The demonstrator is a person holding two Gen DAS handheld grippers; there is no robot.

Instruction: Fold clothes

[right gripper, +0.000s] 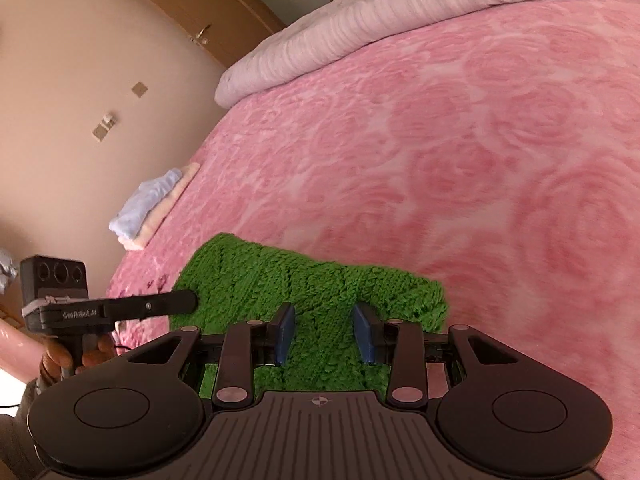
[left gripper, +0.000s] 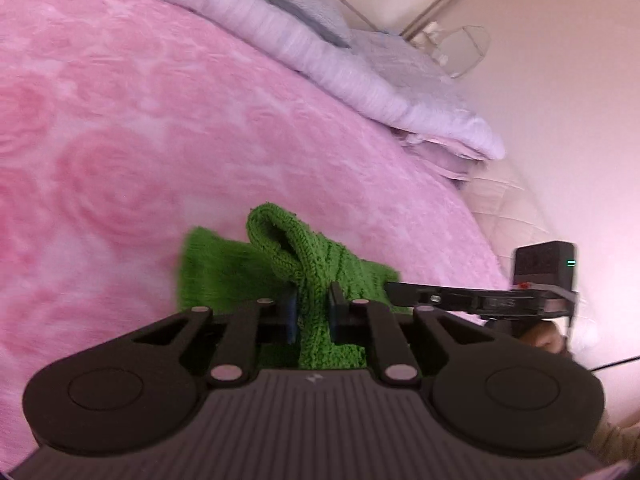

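A green knitted garment (left gripper: 216, 276) lies on the pink rose-patterned bedspread (left gripper: 160, 120). My left gripper (left gripper: 313, 312) is shut on a raised fold of it, and the knit stands up in a loop just beyond the pads. In the right wrist view the garment (right gripper: 280, 280) spreads flat. My right gripper (right gripper: 325, 334) is over its near part, blue pads apart, with knit lying between them. The left gripper (right gripper: 192, 300) shows side-on at the garment's left edge. The right gripper (left gripper: 400, 292) shows side-on at its right edge.
A folded lilac duvet (left gripper: 320, 60) runs along the far side of the bed. A small pile of folded pale blue cloth (right gripper: 148, 200) sits at the bed's left edge. A wooden door (right gripper: 208, 12) and beige wall stand beyond. A hand (right gripper: 60, 356) holds the left gripper's handle.
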